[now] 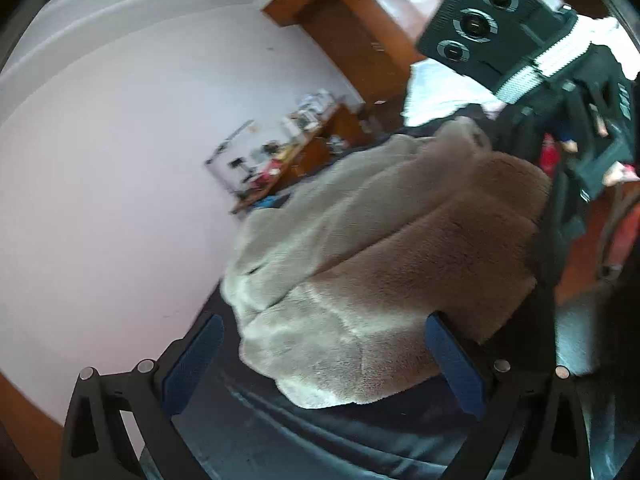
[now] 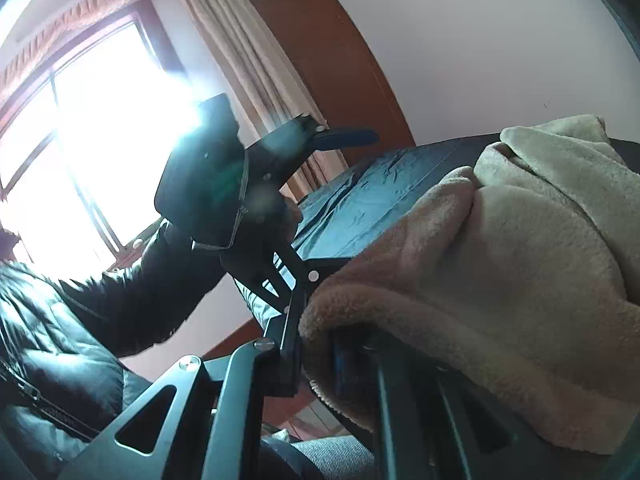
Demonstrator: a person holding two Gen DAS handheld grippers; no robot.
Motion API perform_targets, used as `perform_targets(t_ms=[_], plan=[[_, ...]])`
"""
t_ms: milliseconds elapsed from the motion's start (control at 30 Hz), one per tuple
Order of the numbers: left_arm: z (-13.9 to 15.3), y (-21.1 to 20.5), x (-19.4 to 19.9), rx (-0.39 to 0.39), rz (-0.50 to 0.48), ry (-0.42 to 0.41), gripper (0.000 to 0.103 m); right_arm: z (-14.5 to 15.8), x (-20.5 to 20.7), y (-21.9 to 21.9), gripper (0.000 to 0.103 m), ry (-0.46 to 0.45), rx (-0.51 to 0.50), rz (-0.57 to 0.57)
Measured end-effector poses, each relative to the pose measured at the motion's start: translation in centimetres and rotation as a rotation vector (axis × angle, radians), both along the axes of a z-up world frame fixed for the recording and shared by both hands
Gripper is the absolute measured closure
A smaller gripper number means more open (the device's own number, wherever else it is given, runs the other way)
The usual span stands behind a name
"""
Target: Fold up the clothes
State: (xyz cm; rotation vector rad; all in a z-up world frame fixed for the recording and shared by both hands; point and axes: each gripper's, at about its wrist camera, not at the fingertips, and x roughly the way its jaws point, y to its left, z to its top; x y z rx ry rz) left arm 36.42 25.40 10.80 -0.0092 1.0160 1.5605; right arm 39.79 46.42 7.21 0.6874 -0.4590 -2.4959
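Bedroom, white walls, dark bedcover (image 1: pixel 360 432): fleece garment (image 1: pixel 380 248) in folding.

Item: beige-and-tan fleece garment, heaped on the dark bedcover, tan side uppermost nearest the left wrist camera. Left gripper (image 1: pixel 326 364): jaws spread wide, blue pads (image 1: pixel 456 364) either side of the garment's near edge, nothing pinched; in the right wrist view (image 2: pixel 348 138) it hangs above the bedcover, held at the end of a dark padded sleeve (image 2: pixel 132 304). Right gripper (image 2: pixel 340 364): clamped tight on a fold of the fleece (image 2: pixel 500 280), which drapes over its fingers and hides them. Background: bright window (image 2: pixel 88 120) with pale curtain (image 2: pixel 248 56), wooden door (image 2: pixel 340 76), cluttered wooden desk (image 1: pixel 280 160) against the wall.
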Motion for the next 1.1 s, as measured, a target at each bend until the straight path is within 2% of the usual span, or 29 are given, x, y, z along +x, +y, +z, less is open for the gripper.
perform_targets(t_ms=[100,200,267,333,533,633,700,767,967,1067,1100], plan=[[0.1,0.2,0.2,-0.031,-0.024,-0.016,0.000,1.1,0.9,-0.9,0.090,0.005,-0.001,-0.017],[0.1,0.1,0.2,-0.034,-0.024,-0.056,0.001,1.0,1.8,0.0,0.089,0.012,-0.018,-0.057],[-0.3,0.5,0.2,-0.037,-0.018,-0.043,0.000,1.9,3.5,0.6,0.088,0.022,-0.030,-0.075],[-1.2,1.1,0.8,-0.056,-0.026,-0.013,0.001,2.6,3.5,0.9,0.088,0.028,-0.041,-0.088],[-2.6,2.2,1.4,-0.067,-0.025,0.070,0.000,2.6,4.8,2.4,0.086,0.014,-0.110,-0.119],[-2.5,2.9,0.7,-0.053,-0.011,0.084,0.000,2.0,5.1,2.8,0.077,0.001,-0.121,-0.150],[-2.4,3.4,0.3,-0.060,-0.020,0.096,0.000,1.6,5.5,3.0,0.067,-0.007,-0.119,-0.173],[-2.5,3.8,0.3,-0.079,-0.056,0.110,0.000,1.3,6.0,3.3,0.052,-0.014,-0.117,-0.193],[-3.7,5.7,1.7,-0.154,-0.160,0.188,0.001,0.5,7.0,3.4,0.041,-0.005,-0.123,-0.224],[-4.4,6.2,2.5,-0.190,-0.176,0.188,0.001,0.5,7.6,3.7,0.036,-0.006,-0.127,-0.240],[-4.5,6.1,2.3,-0.203,-0.156,0.143,0.003,0.4,7.8,3.8,0.035,-0.006,-0.129,-0.245]])
